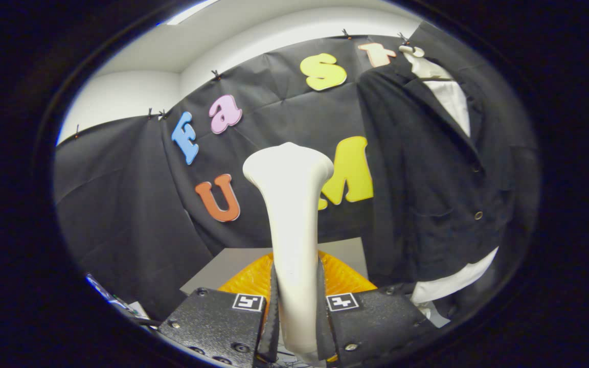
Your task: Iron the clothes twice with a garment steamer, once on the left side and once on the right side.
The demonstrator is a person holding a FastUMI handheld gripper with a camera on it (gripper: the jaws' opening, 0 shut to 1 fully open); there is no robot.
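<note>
A white garment steamer stands upright between my fingers, its flared head rising well above them. My gripper is shut on the steamer's handle, with both pads pressed against its sides. A dark jacket over a white shirt hangs on a hanger to the right of the steamer, against the booth's cloth wall. The steamer head is left of the jacket's left edge and apart from it. The shirt's hem shows below the jacket.
An orange ribbed thing lies just beyond my fingers on a grey table. Black cloth walls close the space behind and to the left. Some cables lie low at the left.
</note>
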